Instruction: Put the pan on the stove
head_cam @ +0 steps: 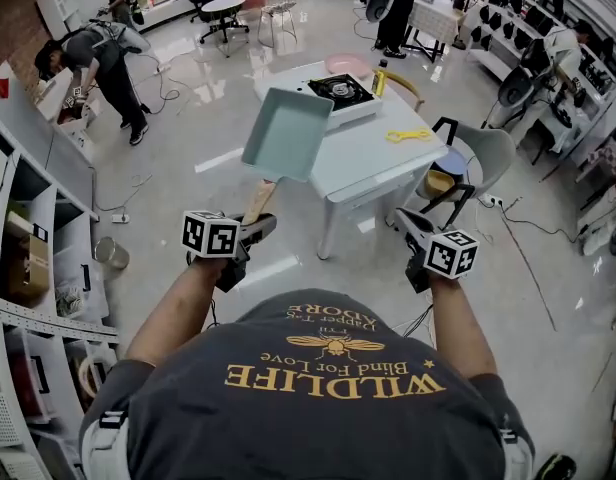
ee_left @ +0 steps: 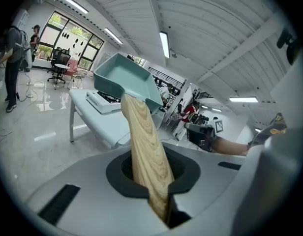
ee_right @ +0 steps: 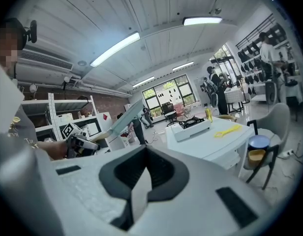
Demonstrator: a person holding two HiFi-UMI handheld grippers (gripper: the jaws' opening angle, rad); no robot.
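Observation:
A teal square pan (head_cam: 288, 133) with a wooden handle (head_cam: 258, 203) is held up in the air, in front of the white table (head_cam: 378, 158). My left gripper (head_cam: 258, 230) is shut on that handle (ee_left: 146, 151), and the pan's bowl (ee_left: 124, 80) tilts up beyond the jaws. The black-topped portable stove (head_cam: 340, 94) sits on the table's far side, seen past the pan (ee_left: 105, 101) and further off (ee_right: 193, 125). My right gripper (head_cam: 406, 223) hangs to the right, short of the table, shut with nothing in it (ee_right: 136, 195).
On the table lie a yellow tool (head_cam: 408, 135), a yellow bottle (head_cam: 380, 76) and a pink plate (head_cam: 348, 64). A grey chair (head_cam: 483, 153) holding bowls stands to the table's right. White shelves (head_cam: 28, 258) line the left. People work in the background.

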